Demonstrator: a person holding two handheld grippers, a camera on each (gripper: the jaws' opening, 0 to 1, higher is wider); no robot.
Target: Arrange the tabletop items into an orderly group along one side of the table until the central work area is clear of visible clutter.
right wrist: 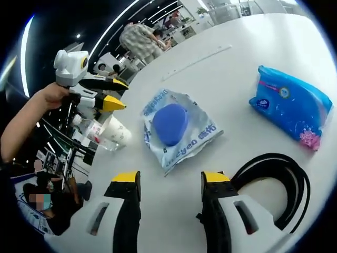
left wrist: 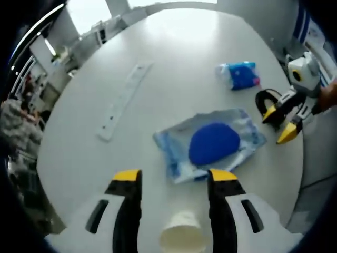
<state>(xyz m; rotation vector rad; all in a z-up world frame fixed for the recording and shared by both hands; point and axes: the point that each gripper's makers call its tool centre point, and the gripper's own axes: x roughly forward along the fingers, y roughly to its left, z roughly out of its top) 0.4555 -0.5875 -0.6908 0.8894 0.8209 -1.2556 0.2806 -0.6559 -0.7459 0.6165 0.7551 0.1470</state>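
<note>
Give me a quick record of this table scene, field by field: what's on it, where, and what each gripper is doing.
surface: round white table
centre: clear packet with blue round pad
far side: white power strip
blue tissue pack: beside black cable loop
left gripper: jaws open, paper cup between them, grip not confirmed
right gripper: jaws open, empty, beside the cable loop
central area: not yet cleared
</note>
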